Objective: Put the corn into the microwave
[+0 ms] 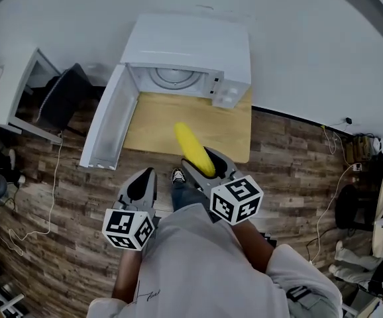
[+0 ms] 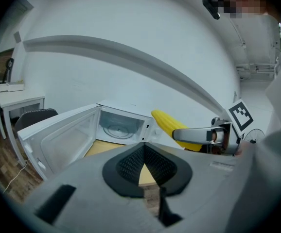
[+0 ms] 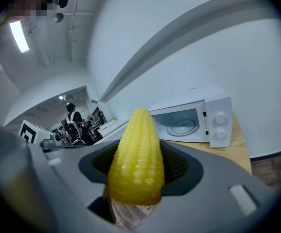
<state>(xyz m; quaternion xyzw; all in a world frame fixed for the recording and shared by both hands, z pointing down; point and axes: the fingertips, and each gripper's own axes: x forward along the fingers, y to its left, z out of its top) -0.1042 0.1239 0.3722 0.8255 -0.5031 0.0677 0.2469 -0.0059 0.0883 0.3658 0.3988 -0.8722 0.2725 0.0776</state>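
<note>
Right gripper (image 1: 205, 164) clamps the corn (image 1: 190, 143) by its thick end, the pointed tip aimed toward the microwave (image 1: 186, 48). The corn is in the air above the front part of the wooden table (image 1: 153, 123), outside the oven and well short of its cavity. The microwave stands at the back of that table with its door (image 1: 108, 119) swung wide to the left, showing the glass turntable (image 1: 173, 77) inside. The left gripper (image 2: 143, 152) hangs just beside the right one, jaws together and holding nothing, above the plank floor (image 1: 291, 158).
</note>
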